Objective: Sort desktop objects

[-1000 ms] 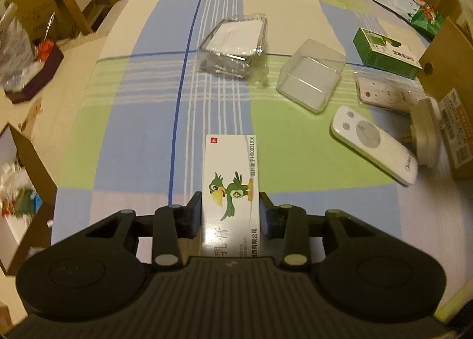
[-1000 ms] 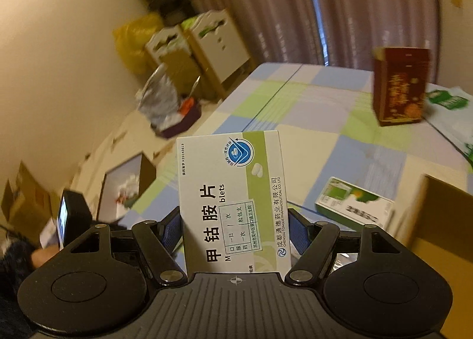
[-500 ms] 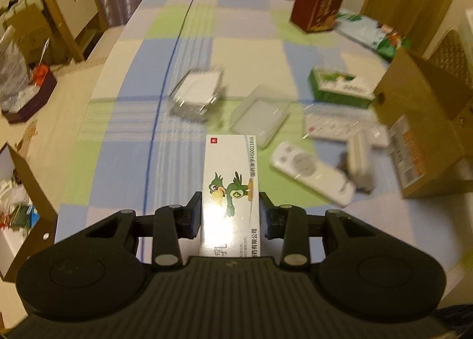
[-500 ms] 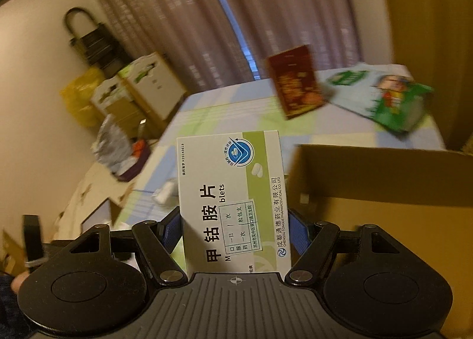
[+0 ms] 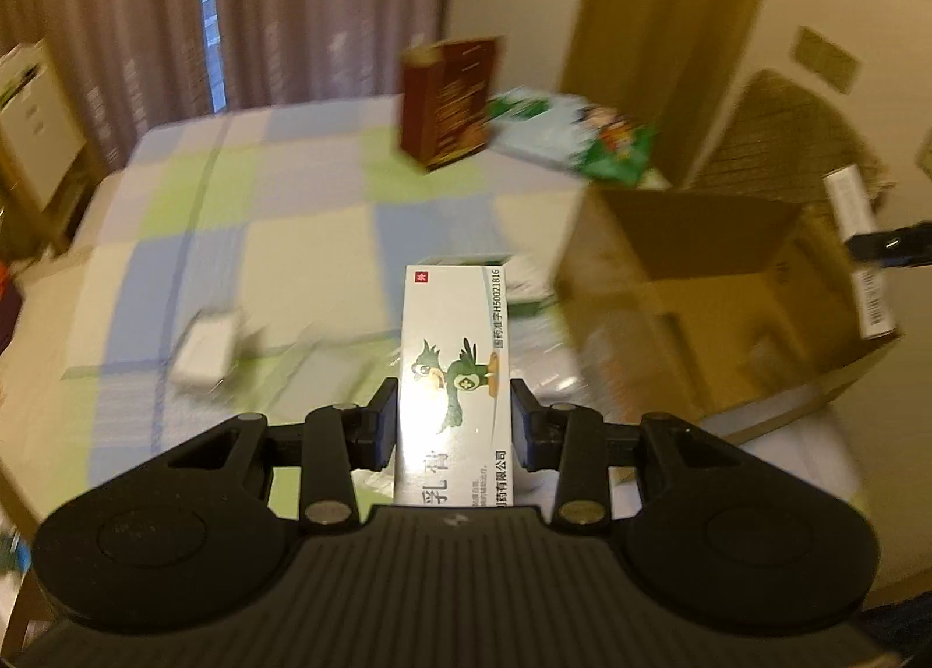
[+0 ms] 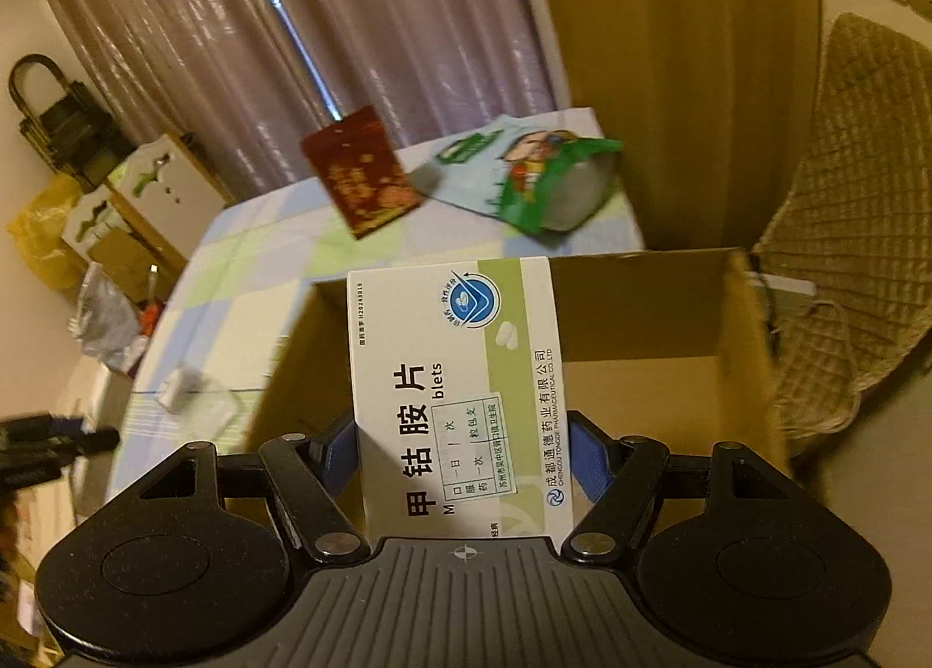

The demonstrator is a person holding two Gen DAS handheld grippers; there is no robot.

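Observation:
My left gripper [image 5: 454,423] is shut on a white medicine box with a green parrot [image 5: 454,371], held above the checked tablecloth [image 5: 244,237]. My right gripper [image 6: 460,461] is shut on a white and green tablet box [image 6: 457,394], held over the open cardboard box [image 6: 641,365]. In the left wrist view the cardboard box [image 5: 716,283] stands to the right, and the right gripper with its tablet box [image 5: 862,254] shows at the box's far right edge.
A dark red carton [image 5: 448,103] and a green snack bag [image 5: 576,138] stand at the table's far end. A clear container [image 5: 204,347] lies blurred at left. A woven chair back [image 6: 856,237] is behind the cardboard box. Curtains hang behind the table.
Both grippers have risen and swung right toward the cardboard box, each still holding its medicine box. The right one now hangs over the box opening.

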